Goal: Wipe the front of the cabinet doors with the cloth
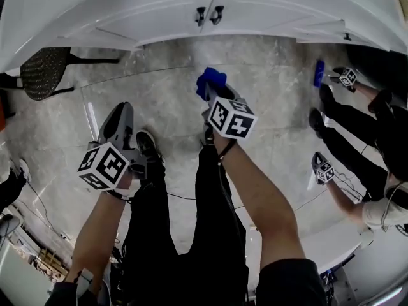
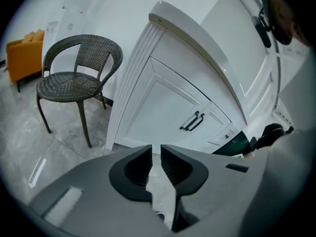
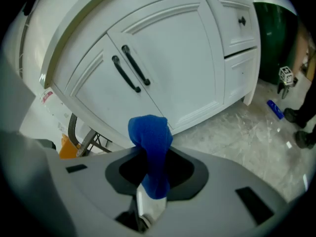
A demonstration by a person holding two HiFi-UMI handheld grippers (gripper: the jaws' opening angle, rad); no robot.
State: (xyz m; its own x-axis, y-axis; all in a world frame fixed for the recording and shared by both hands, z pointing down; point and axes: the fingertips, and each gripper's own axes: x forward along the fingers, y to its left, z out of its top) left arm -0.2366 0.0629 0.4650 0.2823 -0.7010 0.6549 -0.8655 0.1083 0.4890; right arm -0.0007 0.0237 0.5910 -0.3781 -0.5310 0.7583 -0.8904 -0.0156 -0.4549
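Observation:
The white cabinet doors [image 1: 210, 11] with two black handles [image 1: 208, 15] run along the top of the head view, some way ahead of both grippers. In the right gripper view the doors [image 3: 182, 68] and handles [image 3: 131, 68] fill the upper half. My right gripper [image 1: 213, 91] is shut on a blue cloth [image 3: 150, 132], which bunches up above the jaws; it is held off the doors, not touching them. My left gripper [image 1: 121, 110] hangs lower left over the floor, its jaws [image 2: 156, 154] drawn together with only a thin slit and nothing between them.
A dark wicker chair [image 1: 43, 72] stands left of the cabinet, with an orange seat [image 2: 22, 58] behind it. At the right another person [image 1: 357, 126] holds grippers and a blue cloth [image 1: 319, 73]. Drawers [image 3: 239, 28] sit right of the doors. My legs stand on the grey stone floor [image 1: 159, 94].

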